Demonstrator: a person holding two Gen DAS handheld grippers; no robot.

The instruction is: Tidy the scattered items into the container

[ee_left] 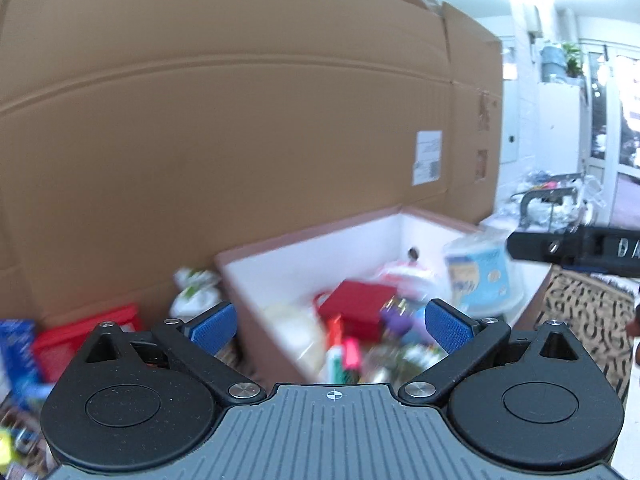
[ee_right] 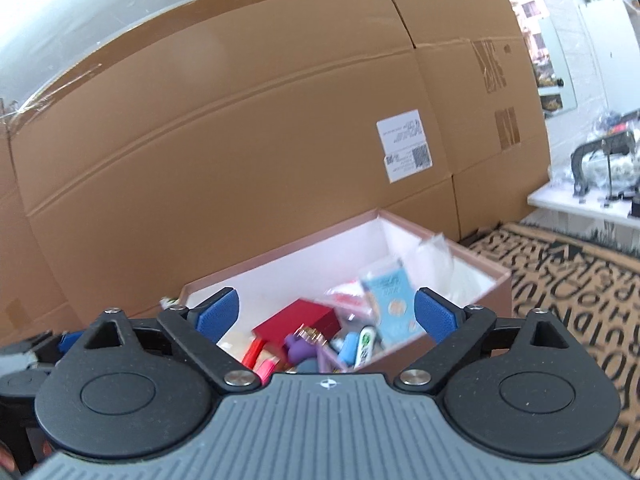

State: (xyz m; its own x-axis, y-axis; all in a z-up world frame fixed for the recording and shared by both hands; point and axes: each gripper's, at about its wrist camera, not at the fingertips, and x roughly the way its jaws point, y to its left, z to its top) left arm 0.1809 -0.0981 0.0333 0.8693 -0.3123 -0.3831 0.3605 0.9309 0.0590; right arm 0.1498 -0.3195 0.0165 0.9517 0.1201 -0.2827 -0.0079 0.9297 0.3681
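Container: pink box (ee_right: 490,280) w/ white inside, open top, on floor against large brown cardboard sheets (ee_right: 240,120). Shipping label (ee_right: 405,151) on cardboard above box.

Contents, mixed pile:
- red box (ee_right: 298,326), lying flat, centre
- light-blue packet in clear wrap (ee_right: 390,300), tilted, toward right wall of box
- purple item (ee_right: 302,350), front of pile, exact kind unclear
- white/green tube (ee_right: 366,344), beside purple item
- pink + red small items (ee_right: 260,360), near-left corner, blurred

Outside container: white/green bag (ee_left: 194,288) just left of box; red basket (ee_left: 80,338) and blue packs (ee_left: 16,344) further left, on floor. Patterned black/tan mat (ee_right: 560,280) right of box.

Left gripper (ee_left: 330,322): blue pads spread wide, nothing between, above near-left edge of box.
Right gripper (ee_right: 326,314): pads spread wide, nothing pinched, over near side of box; blue packet lies just past its right pad, not gripped.
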